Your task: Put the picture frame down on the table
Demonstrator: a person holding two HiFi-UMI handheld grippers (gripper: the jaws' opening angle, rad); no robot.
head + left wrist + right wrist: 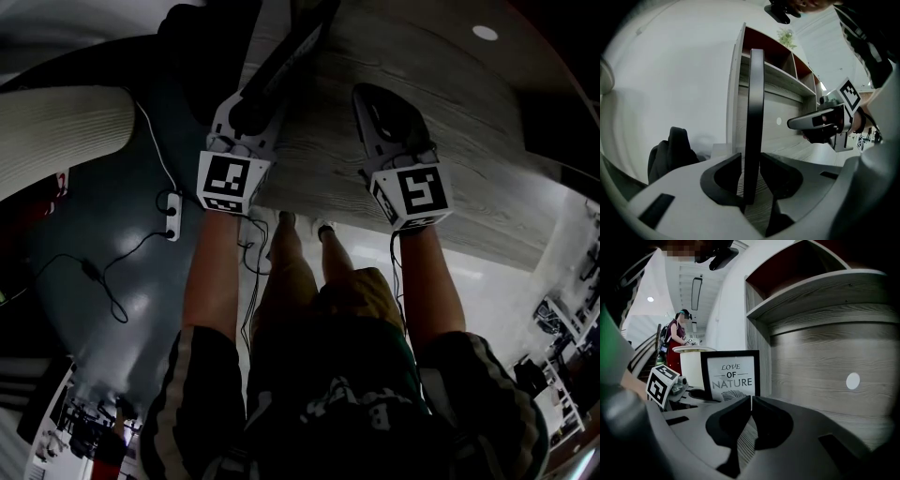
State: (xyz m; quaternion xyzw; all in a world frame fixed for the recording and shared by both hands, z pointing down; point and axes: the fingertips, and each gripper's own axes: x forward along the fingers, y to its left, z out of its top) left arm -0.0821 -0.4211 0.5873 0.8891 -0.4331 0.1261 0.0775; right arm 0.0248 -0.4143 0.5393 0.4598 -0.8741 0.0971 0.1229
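The black picture frame (730, 376) reads "LOVE OF NATURE" and stands upright over the grey wood table (459, 122). My left gripper (251, 105) is shut on the frame's lower part. In the left gripper view the frame (753, 108) shows edge-on, pinched between the two black pads, and I cannot tell whether its bottom edge touches the wood. My right gripper (370, 98) hovers over the table a short way to the right of the frame, shut with nothing in it. Its pads meet in the right gripper view, and the left gripper's marker cube (662, 385) shows beside the frame.
A black bag or cloth (670, 150) lies at the table's left end behind the frame. A wood shelving unit (787, 65) rises along the table's far side. On the floor lies a power strip (172, 214) with cables. A person (676, 336) stands far off.
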